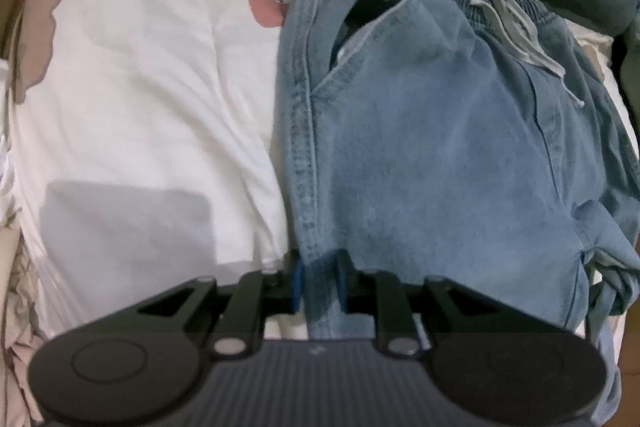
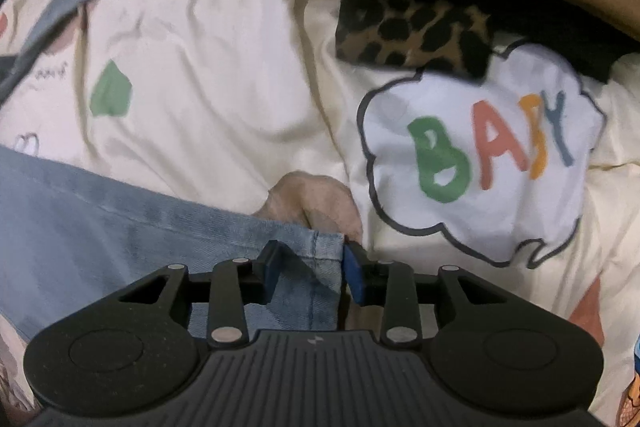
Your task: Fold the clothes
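1. The left wrist camera is looking close down along its left hand-held gripper, facing the jeans waistband at 12 o'clock.
2. The right wrist camera is hovering equally near, facing printed bedding.
3. Both views are sharing the jeans and the bedding.

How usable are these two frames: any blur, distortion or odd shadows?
Left wrist: fisheye bending at the edges, jeans slightly soft, a squarish grey shadow on the white bedding. Right wrist: motion smear on the leopard-print fabric and the BABY print, while the right gripper stays sharp; corners dark.
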Demonstrator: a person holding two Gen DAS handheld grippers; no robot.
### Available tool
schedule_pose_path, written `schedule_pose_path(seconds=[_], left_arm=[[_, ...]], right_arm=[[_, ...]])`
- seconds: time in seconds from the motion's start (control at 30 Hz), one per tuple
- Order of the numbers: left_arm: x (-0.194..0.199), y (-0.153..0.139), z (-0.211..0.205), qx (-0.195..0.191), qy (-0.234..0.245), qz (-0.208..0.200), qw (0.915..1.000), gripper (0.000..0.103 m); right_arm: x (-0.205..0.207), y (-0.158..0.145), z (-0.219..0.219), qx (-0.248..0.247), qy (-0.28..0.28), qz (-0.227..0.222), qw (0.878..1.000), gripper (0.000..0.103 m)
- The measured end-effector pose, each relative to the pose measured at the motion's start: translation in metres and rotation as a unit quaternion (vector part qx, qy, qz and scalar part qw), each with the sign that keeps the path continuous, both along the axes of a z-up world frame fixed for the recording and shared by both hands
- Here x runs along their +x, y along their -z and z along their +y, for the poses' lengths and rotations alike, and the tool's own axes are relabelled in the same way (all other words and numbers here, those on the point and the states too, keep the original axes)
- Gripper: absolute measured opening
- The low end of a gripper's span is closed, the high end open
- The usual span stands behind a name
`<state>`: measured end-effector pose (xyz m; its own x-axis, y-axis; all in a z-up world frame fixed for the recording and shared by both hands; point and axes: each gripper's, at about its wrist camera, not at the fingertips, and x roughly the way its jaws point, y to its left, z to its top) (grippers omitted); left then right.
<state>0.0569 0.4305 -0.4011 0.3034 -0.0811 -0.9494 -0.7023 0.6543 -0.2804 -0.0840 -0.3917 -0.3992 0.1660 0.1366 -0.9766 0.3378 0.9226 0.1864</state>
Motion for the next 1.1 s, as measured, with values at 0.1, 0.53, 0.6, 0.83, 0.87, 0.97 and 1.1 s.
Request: schedule_pose_path(seconds=[0.1,0.53,0.6,0.83,0.87,0.97,1.1], left_arm=[[0.0,0.0,0.001,0.001,0.003,0.003,1.0,0.019],[-0.006,-0.005,0.012,0.03,0.058,0.002,0.9978,0.007],[-0.012,-0.004,0.016,0.029,0.048,-0.004,0.9984,0.006],[-0.016,0.0,0.017,0.011,0.043,-0.004,0.999,0.006],[-0.017,0.002,0.016,0.002,0.037,-0.002,0.9993,0.007],[-0.015,0.003,0.013,0.005,0.049,0.0,0.9988,0.011],[-0.019,0.008,0.01,-0.012,0.042,-0.009,0.999,0.018]], right_arm=[[0.002,0.001,0.008,-0.012,-0.015,-0.002,1.0,0.036],[-0.022,-0.024,0.003,-0.038,0.004,-0.022,0.999,0.008],[-0.019,-0.023,0.003,-0.046,0.004,-0.015,0.999,0.008],[-0.009,-0.005,0.004,-0.048,0.032,0.008,0.998,0.009],[-0.01,-0.004,0.003,-0.047,0.037,0.009,0.998,0.014],[-0.014,-0.012,0.003,-0.048,0.034,0.002,0.998,0.022],[-0.035,-0.023,0.0,-0.03,0.025,-0.01,0.999,0.026]])
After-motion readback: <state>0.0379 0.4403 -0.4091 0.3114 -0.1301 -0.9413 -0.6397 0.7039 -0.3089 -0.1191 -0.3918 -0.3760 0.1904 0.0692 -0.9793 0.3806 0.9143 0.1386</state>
